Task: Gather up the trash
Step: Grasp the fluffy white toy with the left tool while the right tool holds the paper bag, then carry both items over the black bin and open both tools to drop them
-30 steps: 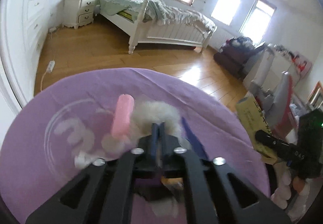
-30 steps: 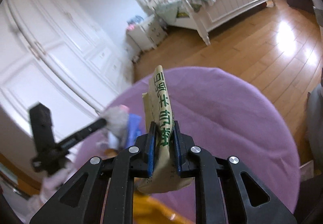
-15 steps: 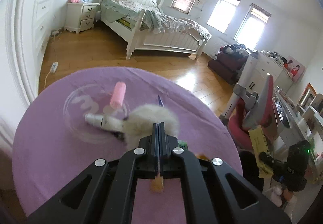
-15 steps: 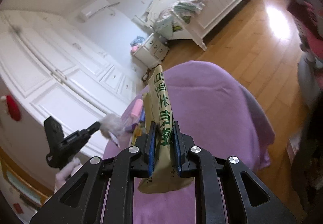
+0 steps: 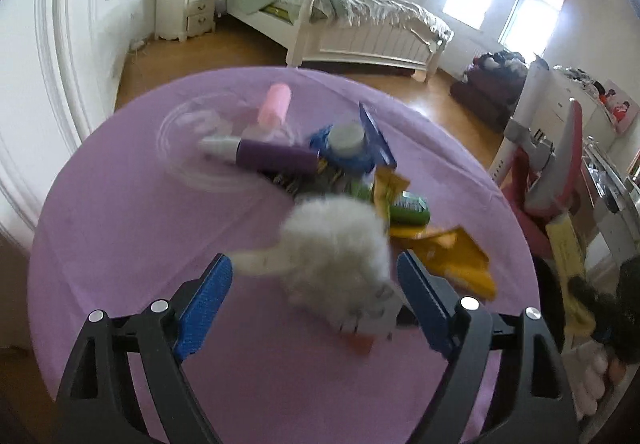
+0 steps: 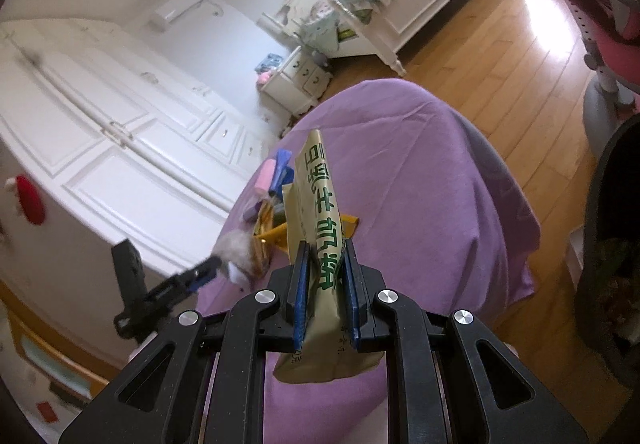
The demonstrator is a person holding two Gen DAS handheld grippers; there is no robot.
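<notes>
- The left gripper's (image 5: 314, 302) jaws have just been opening and now stand wide, the blue pads (image 5: 204, 304) apart on either side of a white fluffy tuft (image 5: 338, 244); the tuft lies between them, blurred, and neither pad presses on it, so it is released.
- The right gripper's (image 6: 324, 298) jaws are clenched on a beige packet (image 6: 322, 211) with green print, which stands up between the pads above the near edge of the table (image 6: 420, 171).
- The rest of the trash is heaped mid-table: a purple tube (image 5: 272, 157), a pink roll (image 5: 275, 108), a blue wrapper (image 5: 376, 139), a green packet (image 5: 408, 209) and yellow wrappers (image 5: 456, 260), just beyond the tuft and partly touching it.
- A dark bin (image 6: 612, 284) shows at the right edge of the right wrist view, beside the table; it looks the likely place for the packet.
- To do this step well, I judge the right hand should carry the packet clear over the bin's rim before letting go, keeping the grip firm, since the thin packet could slip or flutter aside.
- The left hand should draw back without dragging the tuft, then pick one piece at a time from the heap's near edge, so the clear dish (image 5: 208, 147) at the far left is not knocked.
</notes>
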